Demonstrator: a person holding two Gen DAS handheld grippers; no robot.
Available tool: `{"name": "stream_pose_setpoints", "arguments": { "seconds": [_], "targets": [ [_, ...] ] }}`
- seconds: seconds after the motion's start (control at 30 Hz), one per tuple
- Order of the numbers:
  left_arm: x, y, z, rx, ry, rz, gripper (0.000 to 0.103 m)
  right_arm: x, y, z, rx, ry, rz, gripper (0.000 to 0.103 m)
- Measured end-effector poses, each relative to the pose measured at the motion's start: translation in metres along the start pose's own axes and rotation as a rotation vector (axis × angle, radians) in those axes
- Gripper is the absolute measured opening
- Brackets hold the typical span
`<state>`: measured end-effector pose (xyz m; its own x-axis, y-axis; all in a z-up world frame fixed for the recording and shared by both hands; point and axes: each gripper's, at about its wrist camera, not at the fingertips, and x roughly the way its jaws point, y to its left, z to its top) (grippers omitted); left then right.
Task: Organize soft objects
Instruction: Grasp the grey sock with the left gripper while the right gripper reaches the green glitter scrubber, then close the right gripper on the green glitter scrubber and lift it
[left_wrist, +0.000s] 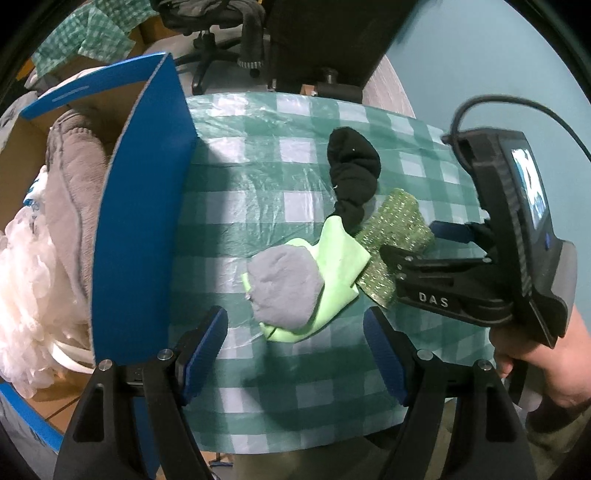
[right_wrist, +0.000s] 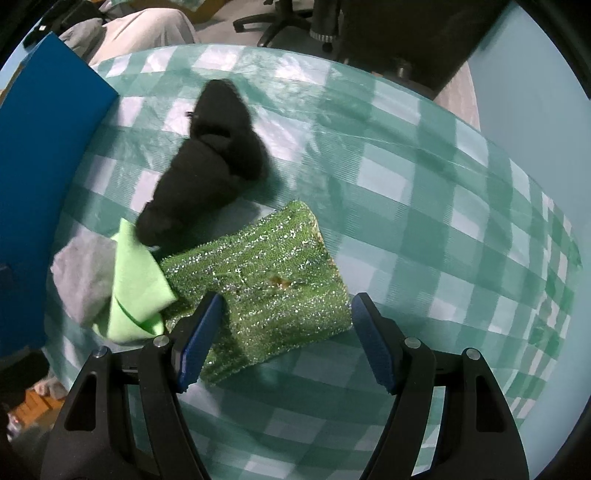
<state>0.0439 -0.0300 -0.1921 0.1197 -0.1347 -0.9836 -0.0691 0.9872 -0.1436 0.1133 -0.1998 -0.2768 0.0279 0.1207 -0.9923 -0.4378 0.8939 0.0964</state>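
Green-and-white checked tablecloth (left_wrist: 258, 206), plastic-covered, lying under and ahead of the tongs. Office chair base (left_wrist: 207, 55), far ahead, beyond the table edge. Pale blue wall (left_wrist: 480, 55), ahead right.

Both wrist views look down, close, sharing sponge (left_wrist: 395, 251) (right_wrist: 266, 273) on tablecloth (left_wrist: 258, 192).

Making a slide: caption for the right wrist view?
Open right gripper over a glittery green sponge, beside a black sock, lime cloth and grey sock on checked tablecloth.
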Motion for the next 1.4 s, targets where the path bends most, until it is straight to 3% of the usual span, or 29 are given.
{"name": "stream_pose_setpoints", "arguments": {
  "seconds": [0.4, 0.77, 1.17, 1.4],
  "targets": [
    [0.035, -0.015, 0.018, 0.039, 0.035, 0.016, 0.082, 0.001, -0.053, -0.024, 0.082, 0.025, -0.021, 0.073],
    [0.061, 0.007, 0.021, 0.017, 0.045, 0.033, 0.081, 0.002, -0.091, -0.046, 0.160, 0.028, -0.007, 0.073],
    [0.060, 0.005, -0.001, 0.084, 0.025, 0.008, 0.029, -0.007, -0.110, -0.065, 0.212, -0.038, 0.074, 0.073],
    [0.044, 0.005, -0.006, 0.064, -0.001, -0.025, 0.025, -0.009, -0.106, -0.066, 0.193, -0.041, 0.063, 0.073]
  ]
}}
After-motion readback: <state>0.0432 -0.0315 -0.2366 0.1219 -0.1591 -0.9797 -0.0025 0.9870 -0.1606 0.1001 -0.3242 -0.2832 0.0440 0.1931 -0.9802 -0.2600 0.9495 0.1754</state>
